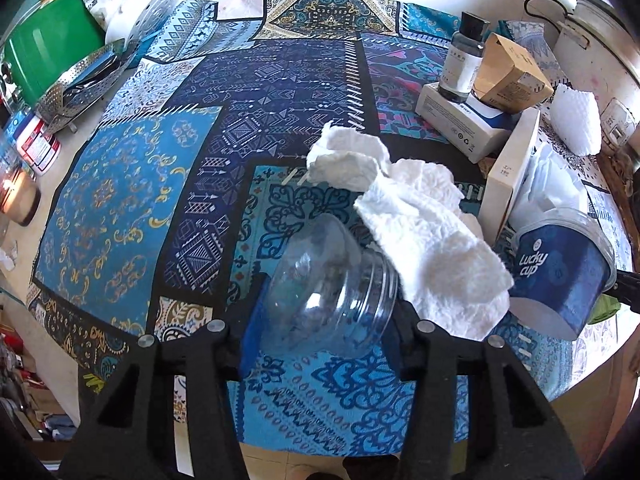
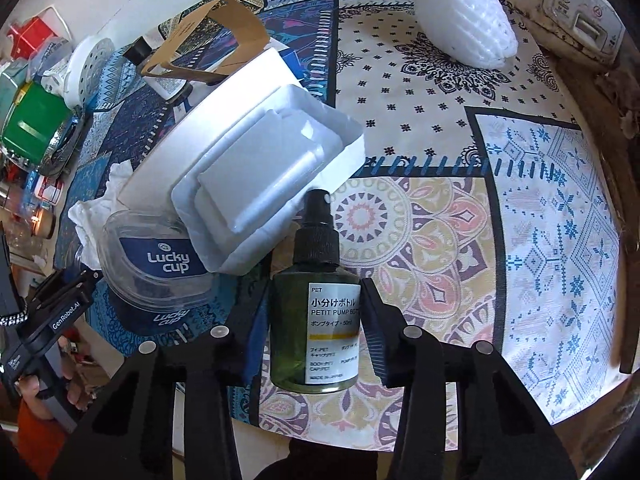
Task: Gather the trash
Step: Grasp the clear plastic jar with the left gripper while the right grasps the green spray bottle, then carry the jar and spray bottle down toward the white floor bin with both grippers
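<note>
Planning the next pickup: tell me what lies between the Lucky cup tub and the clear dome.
In the left wrist view, crumpled white paper towel lies between the Lucky cup tub and clear dome.

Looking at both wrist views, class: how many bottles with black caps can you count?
2. A green pump bottle sits between the right claw fingers. A grey bottle stands on the white box at the table's far side. Clutter may hide others.

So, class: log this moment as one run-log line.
left gripper: shut on clear plastic dome | right gripper: shut on green pump bottle | Lucky cup: on table
</note>
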Available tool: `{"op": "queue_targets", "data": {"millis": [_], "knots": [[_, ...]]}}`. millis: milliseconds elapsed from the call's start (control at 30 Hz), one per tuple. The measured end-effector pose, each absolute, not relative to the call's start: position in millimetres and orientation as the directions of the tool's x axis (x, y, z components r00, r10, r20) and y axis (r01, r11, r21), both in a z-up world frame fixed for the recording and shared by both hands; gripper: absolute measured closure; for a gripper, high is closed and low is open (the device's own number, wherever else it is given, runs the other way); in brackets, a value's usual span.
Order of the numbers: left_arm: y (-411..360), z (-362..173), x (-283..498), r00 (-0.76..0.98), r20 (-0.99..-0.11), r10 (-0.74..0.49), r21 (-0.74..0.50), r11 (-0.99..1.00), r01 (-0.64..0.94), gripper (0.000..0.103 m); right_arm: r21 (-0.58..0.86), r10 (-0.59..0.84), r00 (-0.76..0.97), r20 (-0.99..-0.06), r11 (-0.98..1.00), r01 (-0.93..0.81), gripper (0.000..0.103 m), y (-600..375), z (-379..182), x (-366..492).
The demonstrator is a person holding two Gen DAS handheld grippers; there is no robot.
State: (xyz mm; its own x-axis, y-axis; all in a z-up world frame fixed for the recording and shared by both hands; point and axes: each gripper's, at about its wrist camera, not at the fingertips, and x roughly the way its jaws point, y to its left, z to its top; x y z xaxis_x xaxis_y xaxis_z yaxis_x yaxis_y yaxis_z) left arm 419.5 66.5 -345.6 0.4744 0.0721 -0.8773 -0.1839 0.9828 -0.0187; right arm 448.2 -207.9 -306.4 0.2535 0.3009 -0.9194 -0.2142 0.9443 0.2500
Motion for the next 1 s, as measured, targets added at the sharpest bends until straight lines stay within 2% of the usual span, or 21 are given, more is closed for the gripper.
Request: {"op": "queue_targets", "data": {"millis": [200,633,1000], "knots": [[62.3,-346.3,427.8,0.482,-0.871,0.095,0.009,0.984,-0.176,0.059,0.253,0.302,0.261,-0.917,0.945,-0.207,0.064,-221.9,-305.6,452.3],[85.8,-341.4,411.8,0.475,-0.869,0.141,0.019,0.967,-0.253,0.059,0.26,0.311,0.297,-0.903,0.945,-0.198,0.064,-228.3,-295.9,444.2],[94.1,-300.2,374.4,0.55,-0.821,0.152,0.005,0.966,-0.26,0.06,0.261,0.317,0.362,-0.877,0.946,-0.195,0.064,-230.6,-268.6,416.5]]}}
